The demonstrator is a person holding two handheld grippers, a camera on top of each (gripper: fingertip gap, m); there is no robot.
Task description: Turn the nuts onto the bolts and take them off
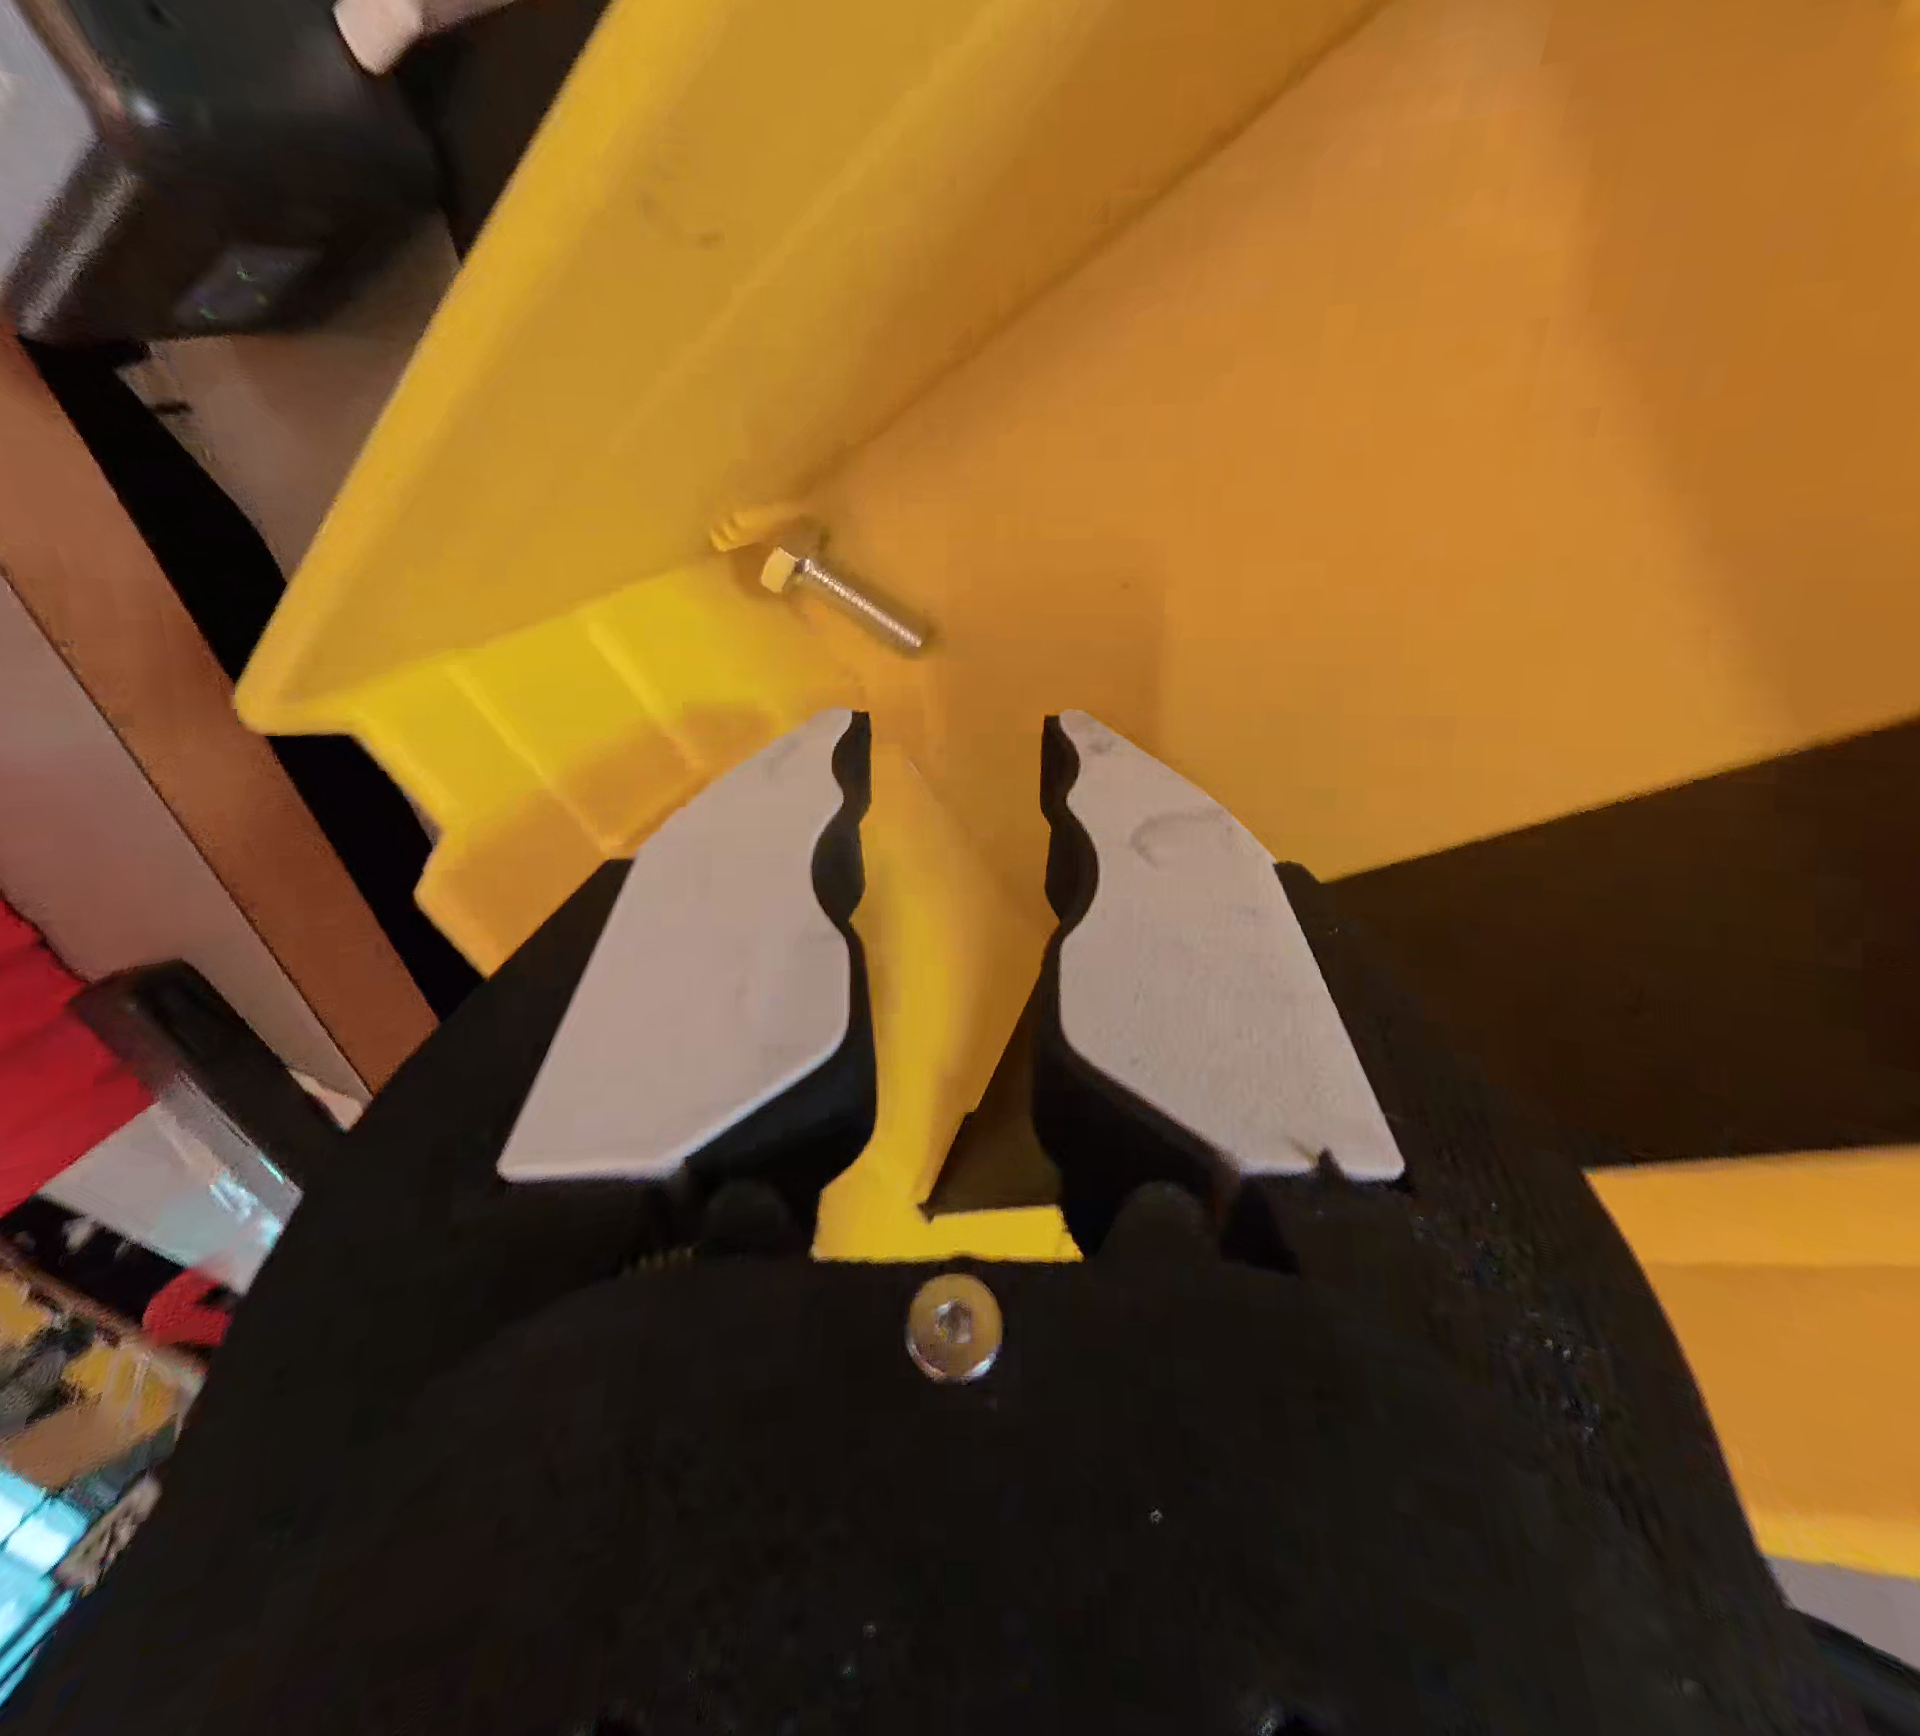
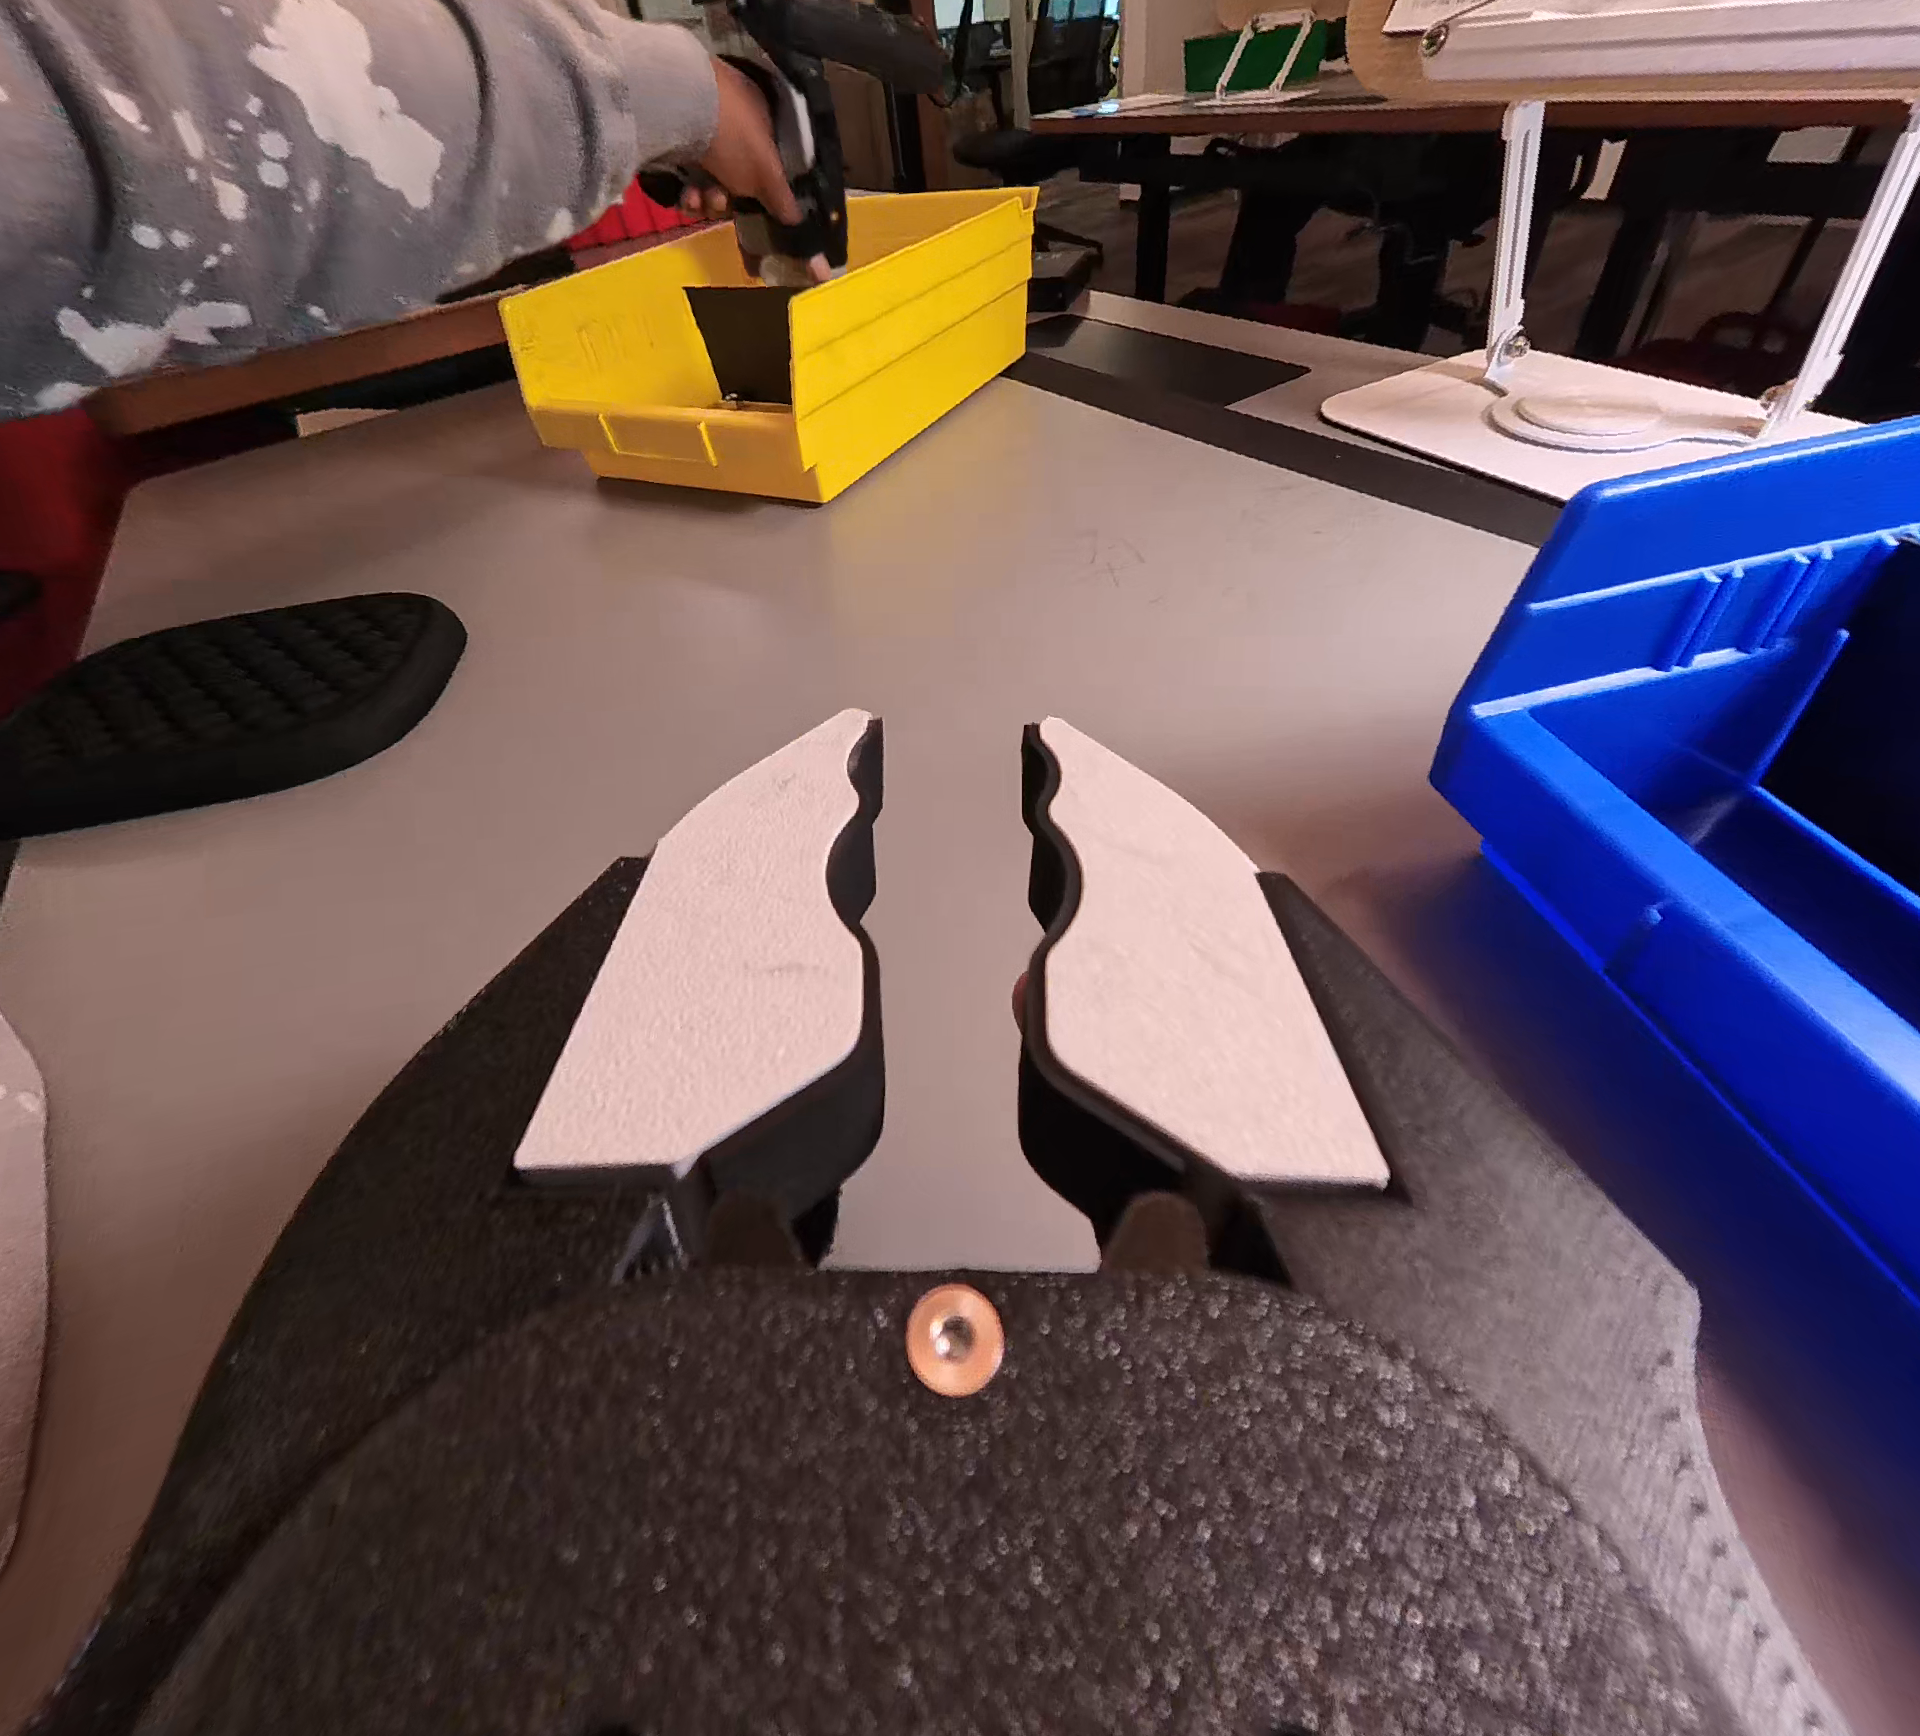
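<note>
Left fingers [image 1: 956, 725] stand narrowly parted, empty, inside the yellow bin [image 1: 1351, 439], just short of a bare bolt [image 1: 847, 600] on its floor. Right fingers [image 2: 954, 730], similarly parted, hover empty over the worktop [image 2: 935, 564].

Left gripper [image 1: 956, 720] parted, tilted, fingers toward 12 o'clock; right gripper [image 2: 953, 725] parted, level, empty; grey sleeve [image 2: 312, 128] reaching from 10 o'clock.

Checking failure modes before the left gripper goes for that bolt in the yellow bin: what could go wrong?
1. The bolt lies tight in the yellow bin corner, against the wall; the open left gripper may jam on the wall or pinch only the threaded tip.
2. No nut shows beside it.
3. The right gripper hovers, open, far away, unable to steady the bin.
</note>
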